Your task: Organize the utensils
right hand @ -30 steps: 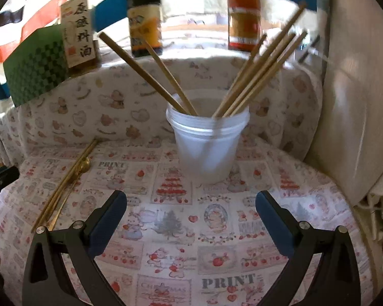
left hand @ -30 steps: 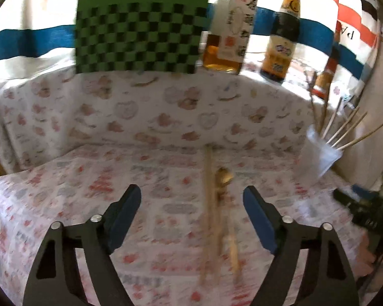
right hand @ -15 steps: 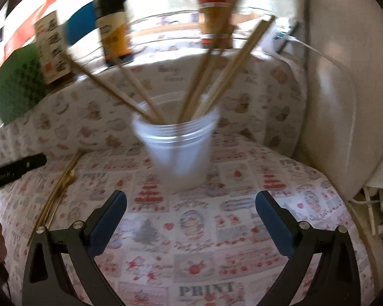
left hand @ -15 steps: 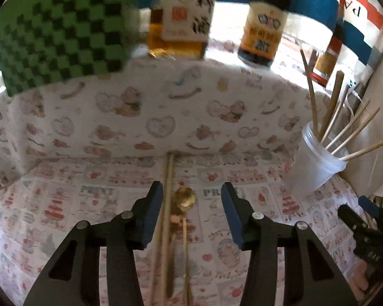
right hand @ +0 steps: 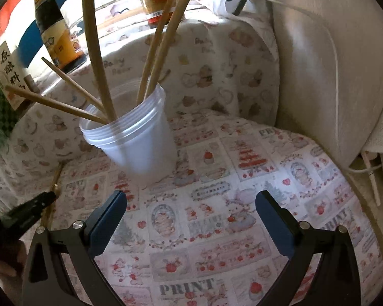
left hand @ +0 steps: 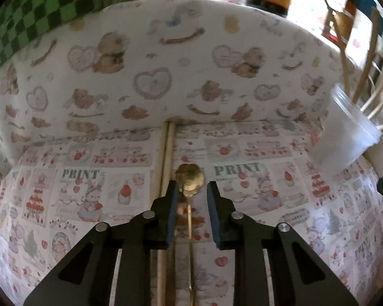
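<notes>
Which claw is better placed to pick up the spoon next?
Left. The left claw already straddles the spoon lying on the cloth, fingers partly closed. The right claw is wide open before the cup, nowhere near it.

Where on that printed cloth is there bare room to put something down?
Free: the cloth between the right gripper and the plastic cup, and left of the chopsticks. Crowded: around the spoon, where the left gripper straddles it.

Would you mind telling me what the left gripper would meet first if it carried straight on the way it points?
Probably the gold spoon: its bowl lies just ahead between the left gripper fingers, though depth is hard to judge.
</notes>
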{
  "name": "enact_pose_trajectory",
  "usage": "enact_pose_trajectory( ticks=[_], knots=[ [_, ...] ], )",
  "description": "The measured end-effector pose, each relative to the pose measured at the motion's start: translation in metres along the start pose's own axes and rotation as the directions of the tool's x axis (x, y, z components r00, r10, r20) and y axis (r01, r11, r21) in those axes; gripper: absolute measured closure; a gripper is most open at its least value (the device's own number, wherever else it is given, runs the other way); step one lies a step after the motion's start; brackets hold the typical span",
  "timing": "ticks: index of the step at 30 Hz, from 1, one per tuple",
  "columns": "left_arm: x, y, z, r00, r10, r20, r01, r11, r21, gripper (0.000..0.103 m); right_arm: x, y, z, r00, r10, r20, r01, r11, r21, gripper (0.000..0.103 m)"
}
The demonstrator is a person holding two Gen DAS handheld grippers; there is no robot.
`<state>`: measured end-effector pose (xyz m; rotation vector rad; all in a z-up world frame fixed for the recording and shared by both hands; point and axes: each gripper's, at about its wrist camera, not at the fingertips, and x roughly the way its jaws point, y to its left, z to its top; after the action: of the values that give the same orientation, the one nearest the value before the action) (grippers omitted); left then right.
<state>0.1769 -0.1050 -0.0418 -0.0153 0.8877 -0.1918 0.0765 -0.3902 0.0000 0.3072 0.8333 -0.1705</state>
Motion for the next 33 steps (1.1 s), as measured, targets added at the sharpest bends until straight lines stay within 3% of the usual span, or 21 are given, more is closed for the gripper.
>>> enact_pose_trajectory(
  ticks=[3, 11, 16, 19, 23, 29, 33],
  knots=[
    [0.003, 0.012, -0.004, 0.999, -0.045, -0.002, 0.045, 0.998, -0.051, 0.081, 0.001, 0.003, 0.000, 1.000, -0.004, 0.000, 0.004, 1.000, -0.011, 0.001],
    [0.005, 0.030, -0.003, 0.997, -0.071, -0.027, 0.067, 0.990, -0.124, 0.094, 0.009, 0.005, -0.004, 0.998, 0.044, -0.049, -0.044, 0.999, 0.001, 0.001],
    [0.002, 0.037, -0.009, 0.997, -0.071, -0.031, 0.067, 0.991, -0.114, 0.103, 0.008, 0.005, -0.003, 0.998, 0.036, -0.045, -0.036, 0.999, 0.000, 0.001],
    [-0.009, 0.048, -0.016, 0.993, -0.115, -0.035, 0.108, 0.982, -0.157, 0.103, 0.009, 0.007, -0.004, 0.996, 0.055, -0.064, -0.056, 0.998, -0.007, 0.001],
    [-0.039, 0.055, -0.026, 0.986, -0.162, 0.037, 0.166, 0.971, -0.170, 0.103, 0.009, 0.014, -0.008, 0.994, 0.073, -0.076, -0.075, 0.997, -0.028, 0.001],
    [-0.087, 0.055, -0.040, 0.974, -0.137, 0.180, 0.159, 0.981, -0.115, 0.103, -0.001, 0.025, -0.010, 0.996, 0.081, -0.040, -0.083, 0.994, -0.073, 0.001],
    [-0.089, 0.049, -0.043, 0.977, -0.165, 0.135, 0.178, 0.980, -0.091, 0.090, -0.006, 0.033, -0.010, 0.994, 0.104, -0.030, -0.107, 0.990, -0.094, 0.001]
  ],
)
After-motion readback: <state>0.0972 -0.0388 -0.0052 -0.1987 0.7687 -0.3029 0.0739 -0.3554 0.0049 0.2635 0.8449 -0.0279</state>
